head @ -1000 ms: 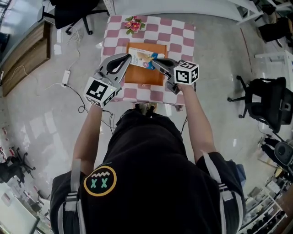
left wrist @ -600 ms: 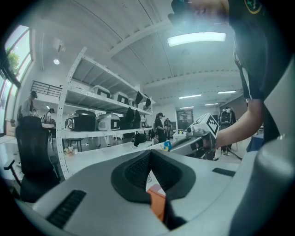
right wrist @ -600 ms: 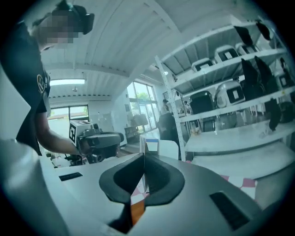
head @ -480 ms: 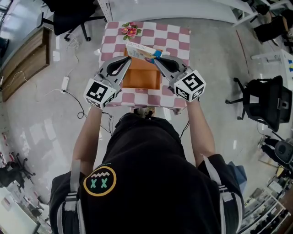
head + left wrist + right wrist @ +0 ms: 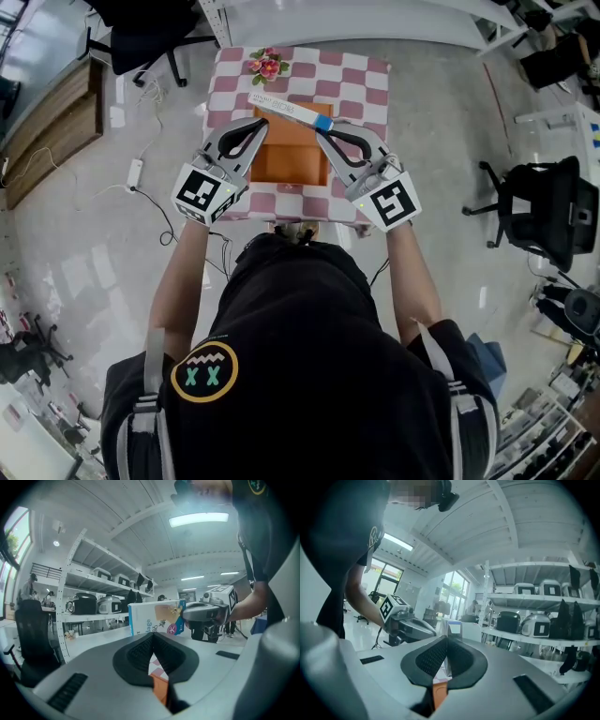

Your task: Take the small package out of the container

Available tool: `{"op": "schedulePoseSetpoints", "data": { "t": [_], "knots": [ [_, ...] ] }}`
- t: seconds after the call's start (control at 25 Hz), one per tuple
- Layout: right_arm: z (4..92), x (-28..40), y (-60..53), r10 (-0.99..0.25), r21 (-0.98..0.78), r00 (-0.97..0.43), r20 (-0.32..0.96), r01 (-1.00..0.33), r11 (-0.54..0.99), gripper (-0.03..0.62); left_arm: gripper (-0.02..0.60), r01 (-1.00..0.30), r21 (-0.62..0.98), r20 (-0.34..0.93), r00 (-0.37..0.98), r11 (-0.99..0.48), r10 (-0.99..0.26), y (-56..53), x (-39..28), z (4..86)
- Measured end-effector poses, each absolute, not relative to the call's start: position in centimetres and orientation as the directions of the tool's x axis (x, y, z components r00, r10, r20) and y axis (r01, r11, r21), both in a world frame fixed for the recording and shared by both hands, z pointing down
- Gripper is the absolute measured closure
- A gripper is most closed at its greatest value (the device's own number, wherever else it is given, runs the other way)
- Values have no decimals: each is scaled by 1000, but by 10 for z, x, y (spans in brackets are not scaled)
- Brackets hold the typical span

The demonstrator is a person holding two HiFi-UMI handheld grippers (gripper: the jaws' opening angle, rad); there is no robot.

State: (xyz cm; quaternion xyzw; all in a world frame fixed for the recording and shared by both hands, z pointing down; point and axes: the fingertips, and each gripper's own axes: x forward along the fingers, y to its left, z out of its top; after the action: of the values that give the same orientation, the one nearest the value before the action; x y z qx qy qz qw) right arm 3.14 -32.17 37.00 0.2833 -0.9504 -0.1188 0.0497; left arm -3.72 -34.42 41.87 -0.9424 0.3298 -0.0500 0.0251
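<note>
Head view, looking steeply down: a checkered bench (image 5: 361, 80) stands at the person's 12 o'clock, with a flower decoration (image 5: 268, 64) at its 11 o'clock corner.

(a) At the 9 o'clock side, the left gripper (image 5: 262, 119) hangs over the near left corner of the orange container (image 5: 291, 157), its marker cube pointing back toward 7 o'clock. In the left gripper view its dark ribbed fingers (image 5: 140, 651) meet at their tips, with nothing between them. Only checkered cloth and a strip of the orange container show in the gap below.

(b) At centre, the small package (image 5: 284, 106), a flat white carton with a blue end, is held up out of the container. From the head view it crosses the container's 12 o'clock edge, with its long axis running from 10 o'clock to 4 o'clock and its blue end toward 4 o'clock. In the left gripper view it stands on edge in the air, its printed face turned to that camera, in front of shelves (image 5: 93, 613) loaded with appliances.

(c) At the 3 o'clock side, the right gripper (image 5: 322, 125) grips the package by its blue end. In the right gripper view the fingers are pressed almost together, and the thin edge of the carton is clamped between them. The left gripper appears at 9 o'clock in that view.
</note>
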Motion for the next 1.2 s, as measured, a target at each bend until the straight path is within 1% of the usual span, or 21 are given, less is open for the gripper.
{"op": "schedulePoseSetpoints", "data": {
  "t": [0.24, 0.48, 1.2],
  "knots": [
    [387, 42, -327, -586, 268, -807, 71, -550, 791, 572, 565, -617, -81, 76, 780, -783, -622, -343, -35, 418],
    [388, 43, -327, -593, 253, -803, 57, -563, 787, 572, 565, -615, -88, 70, 781, -783, -621, -342, -33, 415],
    [395, 47, -327, -597, 262, -797, 90, -560, 786, 574, 565, -614, -95, 73, 781, -784, -621, -339, -29, 412]
  ]
}}
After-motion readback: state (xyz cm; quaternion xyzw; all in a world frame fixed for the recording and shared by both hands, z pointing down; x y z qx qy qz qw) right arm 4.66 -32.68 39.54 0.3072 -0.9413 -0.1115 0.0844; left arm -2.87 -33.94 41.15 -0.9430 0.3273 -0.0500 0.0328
